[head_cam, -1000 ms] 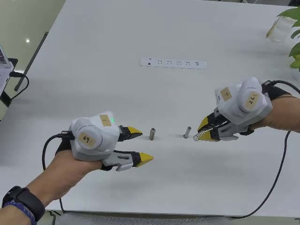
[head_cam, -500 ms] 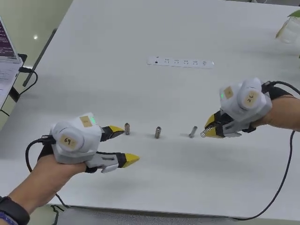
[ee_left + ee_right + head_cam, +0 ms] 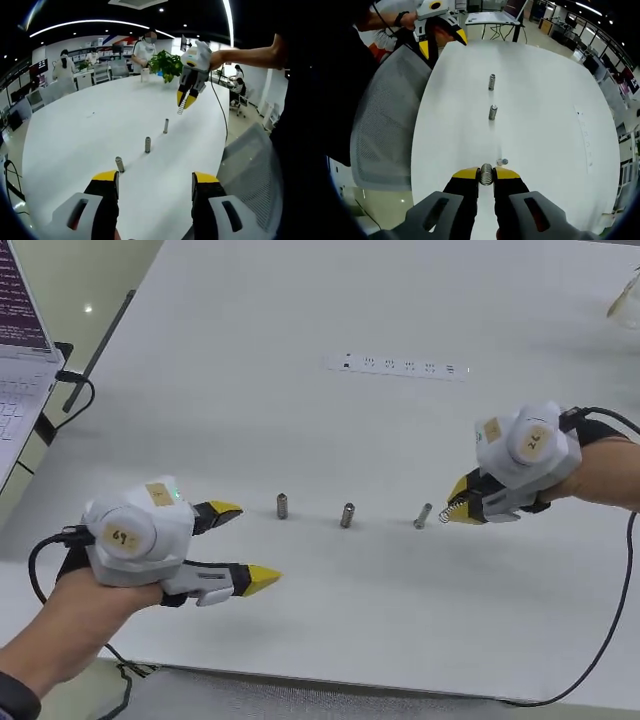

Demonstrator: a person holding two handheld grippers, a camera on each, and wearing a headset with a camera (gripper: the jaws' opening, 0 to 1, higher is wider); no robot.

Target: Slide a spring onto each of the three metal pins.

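Left tongs (image 3: 252, 544) have drawn back from the row, jaws wide apart and holding nothing, close to the near edge of the worktop (image 3: 300, 430). Past their tips, three pins in a line! The left pin (image 3: 282, 505) and middle pin (image 3: 347, 515) look ribbed, so probably sprung already. The right pin (image 3: 423, 516) is bare and seems to lean toward the right tongs (image 3: 462, 508). Those are clamped on a spring (image 3: 486, 175), its long axis running out along the jaws and its free end facing the bare pin, close but not touching. The right hand is clearly nearer, and matching that lean looks like the trick. Farther back lies a power strip (image 3: 397, 365).
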